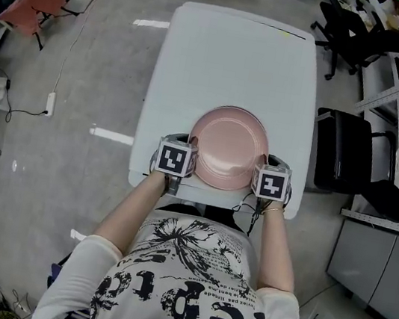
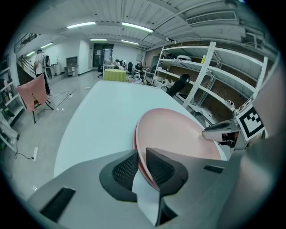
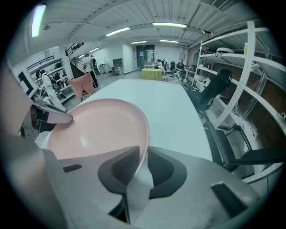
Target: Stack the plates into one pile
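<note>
Head view: the pink plate (image 1: 228, 146) sits toward the 6 o'clock end of the white table (image 1: 232, 54), close to the edge nearest the person. In the left gripper view a darker second rim seems to run just under its edge, so it may already rest on another plate, though that cannot be told for sure.

The left gripper (image 1: 181, 158) meets the rim at about 8 o'clock and the right gripper (image 1: 266, 177) at about 4 o'clock, on opposite sides and equally near. Each gripper view shows the rim running edge-on into a narrow gap. The left's ribbed pads (image 2: 124, 170) pinch it from both faces, and so do the right's (image 3: 161, 170). Neither gripper holds anything else.

The plate is round, so it has no long axis to line up. What counts is that its body lies inward from both sets of fingers, toward the table's middle. The likely next move is to let go, which would ask each gripper to back out toward its own side, at 8 and at 4 o'clock, without dragging the rim along.
</note>
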